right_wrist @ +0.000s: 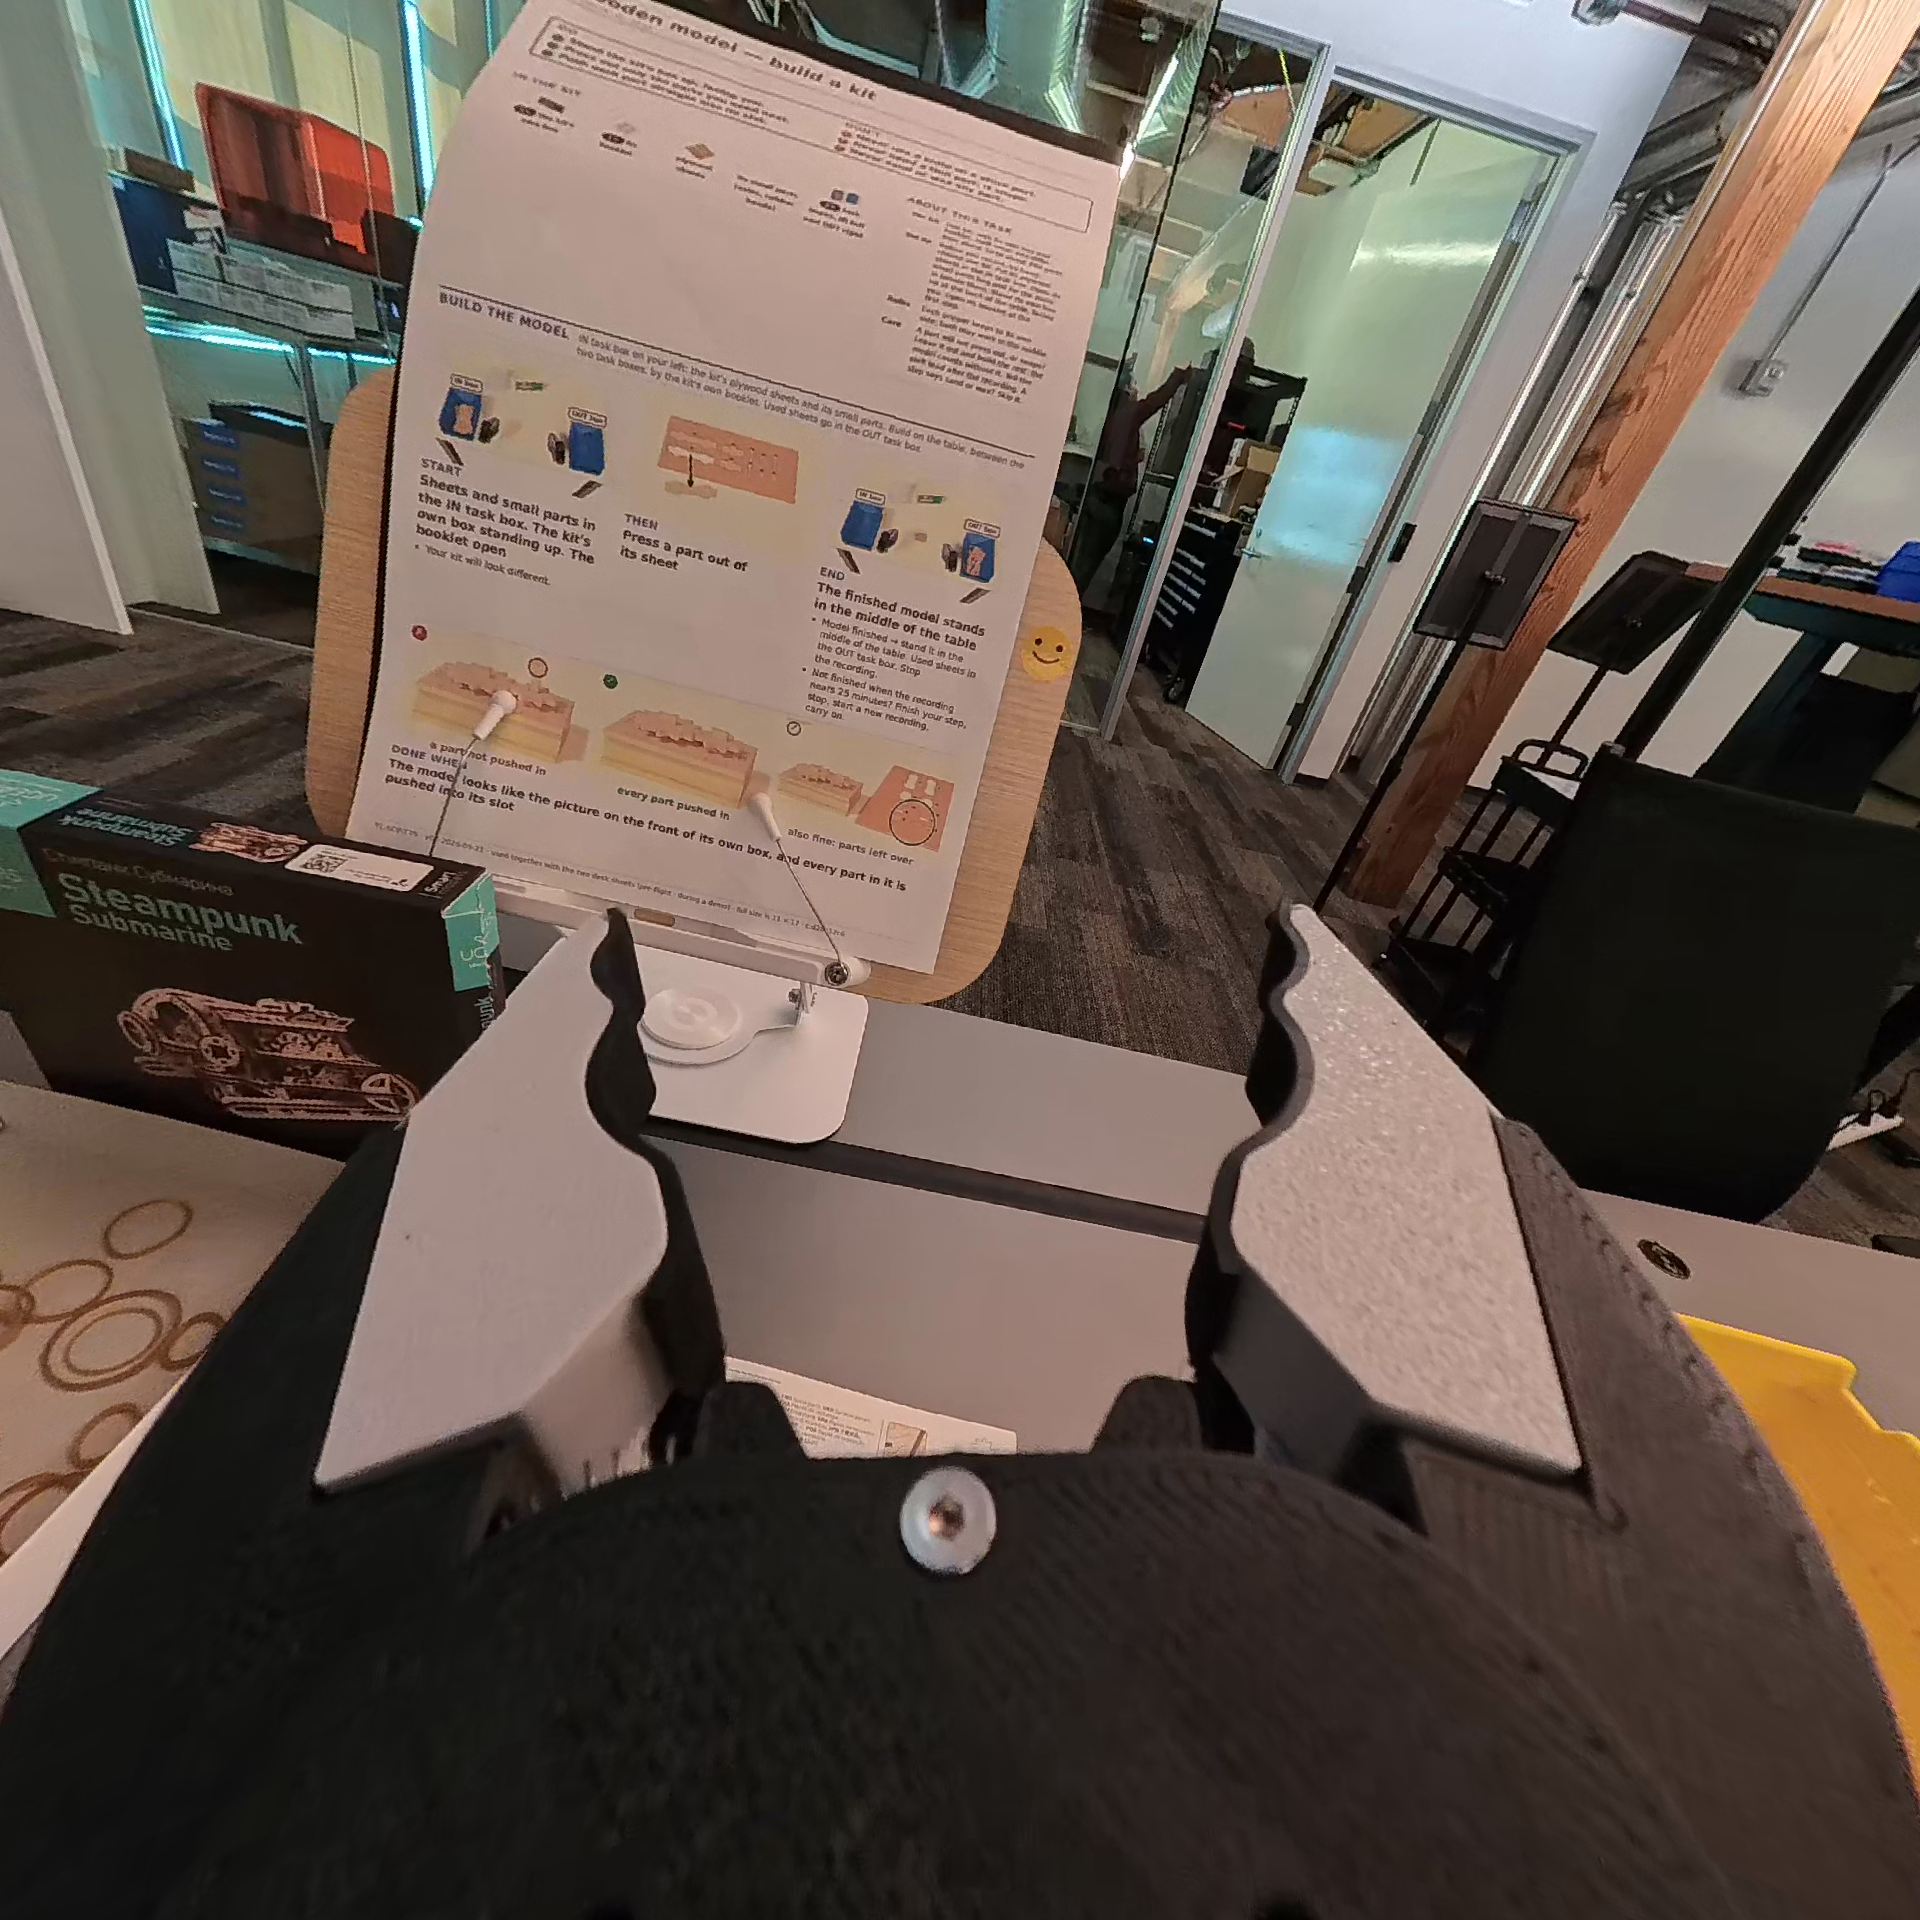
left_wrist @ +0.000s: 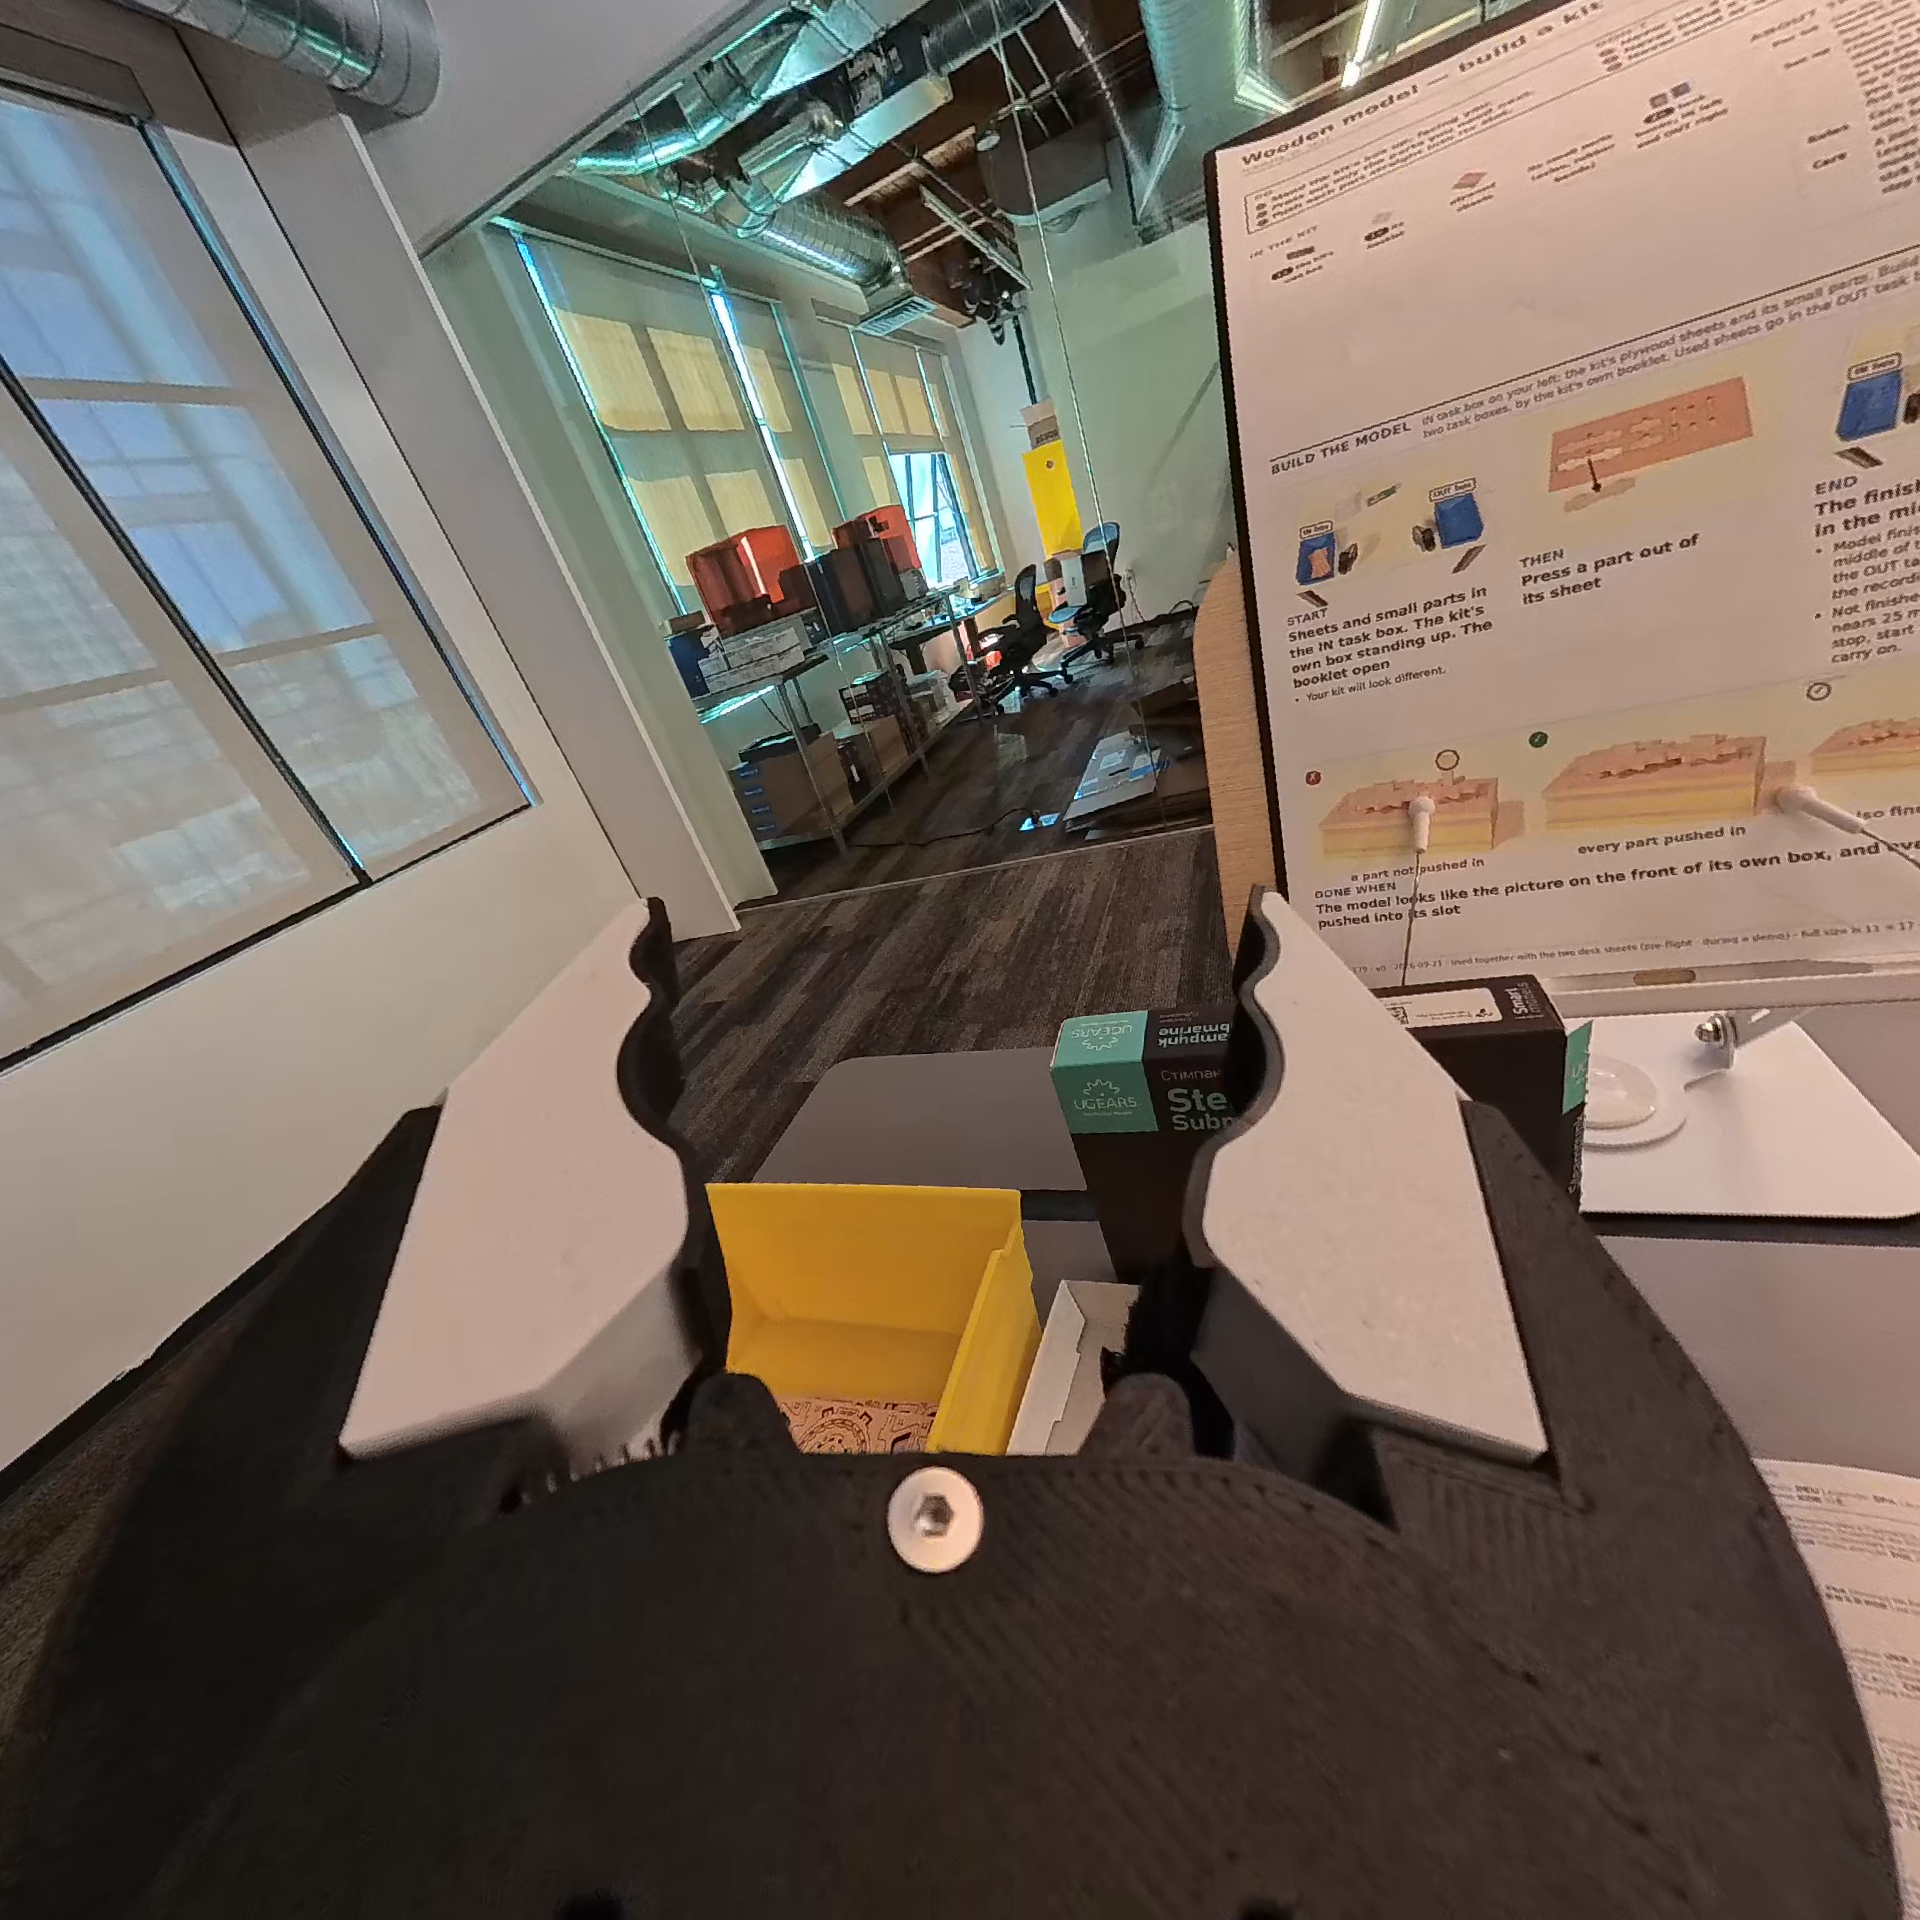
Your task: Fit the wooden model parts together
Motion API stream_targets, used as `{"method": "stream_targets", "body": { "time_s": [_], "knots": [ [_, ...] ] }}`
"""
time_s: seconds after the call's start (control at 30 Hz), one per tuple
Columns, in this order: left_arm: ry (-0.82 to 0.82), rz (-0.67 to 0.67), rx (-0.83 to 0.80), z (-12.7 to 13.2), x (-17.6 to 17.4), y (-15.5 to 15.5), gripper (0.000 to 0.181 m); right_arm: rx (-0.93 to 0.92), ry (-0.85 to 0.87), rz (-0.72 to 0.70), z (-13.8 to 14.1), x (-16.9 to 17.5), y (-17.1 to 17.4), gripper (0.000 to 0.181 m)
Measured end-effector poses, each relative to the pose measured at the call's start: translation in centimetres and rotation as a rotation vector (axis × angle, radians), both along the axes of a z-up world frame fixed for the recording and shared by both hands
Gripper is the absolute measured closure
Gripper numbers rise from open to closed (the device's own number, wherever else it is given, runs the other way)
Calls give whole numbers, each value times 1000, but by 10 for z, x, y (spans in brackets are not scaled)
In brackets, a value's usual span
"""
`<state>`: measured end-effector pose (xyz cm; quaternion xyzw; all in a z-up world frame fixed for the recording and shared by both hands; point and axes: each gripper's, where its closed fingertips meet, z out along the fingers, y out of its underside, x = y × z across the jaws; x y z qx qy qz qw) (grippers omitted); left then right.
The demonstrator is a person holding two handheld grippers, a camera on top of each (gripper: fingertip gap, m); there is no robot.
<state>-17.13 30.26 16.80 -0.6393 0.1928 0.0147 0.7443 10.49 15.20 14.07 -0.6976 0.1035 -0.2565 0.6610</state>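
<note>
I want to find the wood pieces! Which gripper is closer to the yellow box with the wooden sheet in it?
Left. The left gripper hangs open right over the yellow box, box showing between its fingers. The right gripper points at the instruction sheet, with that box out of its view.

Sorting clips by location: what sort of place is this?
Likely an office workshop or lab: exposed ceiling ducts, shelving with orange machines, office chairs beyond a glass partition.

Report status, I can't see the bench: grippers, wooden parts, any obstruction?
Left gripper open, empty, over yellow bin holding wooden sheet. Right gripper open, empty. Nothing blocking either.
</note>
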Motion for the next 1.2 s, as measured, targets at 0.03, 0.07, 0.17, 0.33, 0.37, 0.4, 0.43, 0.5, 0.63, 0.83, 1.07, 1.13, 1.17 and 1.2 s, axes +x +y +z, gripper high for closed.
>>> {"method": "stream_targets", "body": {
  "time_s": [0.03,0.07,0.17,0.33,0.37,0.4,0.43,0.5,0.63,0.83,1.07,1.13,1.17,1.2],
  "knots": [
    [-2,-1,0,0,0,0,75,-2,0,1,0,0,0,63],
    [-3,-1,0,0,0,0,75,-3,1,1,-1,0,1,63],
    [-5,-4,2,1,0,-1,76,-2,4,7,-1,-1,1,63],
    [-21,-42,10,5,6,-8,78,13,39,37,-4,-1,5,64],
    [-22,-45,8,4,7,-8,78,12,53,44,-6,0,7,64],
    [-19,-44,6,4,7,-8,78,10,67,51,-9,0,8,64],
    [-18,-41,3,3,7,-7,78,9,77,55,-10,1,9,64],
    [-20,-36,-2,2,6,-5,78,8,90,57,-12,2,10,64],
    [-32,-25,14,7,0,-7,78,55,76,87,1,-6,7,64],
    [-37,-17,40,15,-4,-15,79,104,-38,64,23,-18,-5,68],
    [-34,-12,41,15,-5,-14,79,103,-41,72,24,-20,-4,69],
    [-32,-9,40,15,-5,-14,79,102,-34,77,23,-20,-3,69],
    [-32,-8,40,15,-5,-14,79,100,-32,76,22,-20,-3,70],
    [-32,-8,40,15,-5,-14,79,98,-31,75,21,-19,-3,70]
  ]
}}
